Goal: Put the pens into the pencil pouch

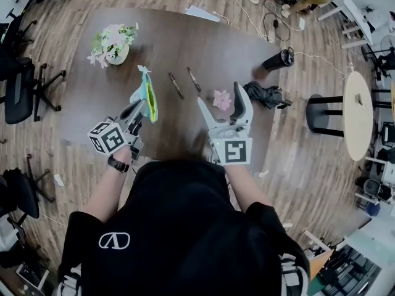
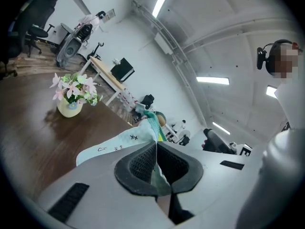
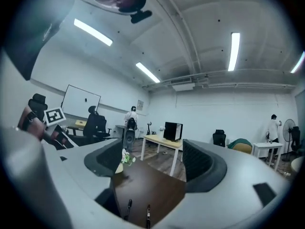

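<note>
Two pens (image 1: 176,85) lie upper-center on the table (image 1: 185,42); the left gripper (image 1: 138,108) clenches the pencil pouch (image 1: 149,97), and the right gripper (image 1: 221,102), center frame, gapes wide, empty.

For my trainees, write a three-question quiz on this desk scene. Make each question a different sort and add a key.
1. True or false: the left gripper is shut on the pencil pouch, holding it up off the table.
2. How many pens lie on the table?
3. Choose one. The right gripper is: A) open with nothing between its jaws; B) shut on a pen; C) shut on the pencil pouch.

Key: 1 true; 2 two; 3 A.
</note>
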A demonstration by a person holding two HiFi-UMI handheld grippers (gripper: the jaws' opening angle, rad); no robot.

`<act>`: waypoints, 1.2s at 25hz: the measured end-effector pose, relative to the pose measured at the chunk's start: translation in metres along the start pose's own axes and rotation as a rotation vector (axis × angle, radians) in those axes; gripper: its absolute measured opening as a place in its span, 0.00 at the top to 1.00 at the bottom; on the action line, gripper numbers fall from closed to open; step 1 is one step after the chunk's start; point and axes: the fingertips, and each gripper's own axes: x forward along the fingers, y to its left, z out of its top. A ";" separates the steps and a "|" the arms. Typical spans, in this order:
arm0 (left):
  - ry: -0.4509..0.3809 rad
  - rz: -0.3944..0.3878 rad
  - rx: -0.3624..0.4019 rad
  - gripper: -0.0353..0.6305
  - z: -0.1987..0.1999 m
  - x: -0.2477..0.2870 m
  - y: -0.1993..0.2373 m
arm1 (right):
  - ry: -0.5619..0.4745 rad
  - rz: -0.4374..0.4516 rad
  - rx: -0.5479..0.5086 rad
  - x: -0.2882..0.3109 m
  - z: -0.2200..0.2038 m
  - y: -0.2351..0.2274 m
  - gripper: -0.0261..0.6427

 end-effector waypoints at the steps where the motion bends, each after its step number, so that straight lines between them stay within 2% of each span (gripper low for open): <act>1: 0.001 0.001 0.000 0.93 -0.002 0.000 -0.001 | 0.057 0.011 -0.007 0.010 -0.013 -0.004 0.38; 6: 0.012 0.010 -0.007 0.93 -0.012 -0.004 -0.005 | 0.306 0.095 0.026 0.074 -0.083 -0.014 0.46; 11: 0.019 0.027 -0.029 0.93 -0.023 -0.012 -0.006 | 0.647 0.221 0.068 0.128 -0.189 -0.003 0.55; 14: 0.020 0.043 -0.044 0.93 -0.031 -0.017 -0.005 | 0.855 0.273 0.103 0.140 -0.259 0.006 0.58; 18: 0.013 0.065 -0.063 0.93 -0.039 -0.026 0.000 | 1.092 0.291 0.152 0.138 -0.341 0.017 0.63; 23: 0.002 0.093 -0.086 0.93 -0.045 -0.036 0.009 | 1.266 0.312 0.170 0.133 -0.395 0.026 0.70; 27: -0.001 0.108 -0.100 0.93 -0.049 -0.038 0.015 | 1.354 0.323 0.183 0.130 -0.417 0.029 0.78; 30: -0.003 0.111 -0.104 0.93 -0.050 -0.038 0.016 | 1.384 0.318 0.193 0.128 -0.425 0.028 0.89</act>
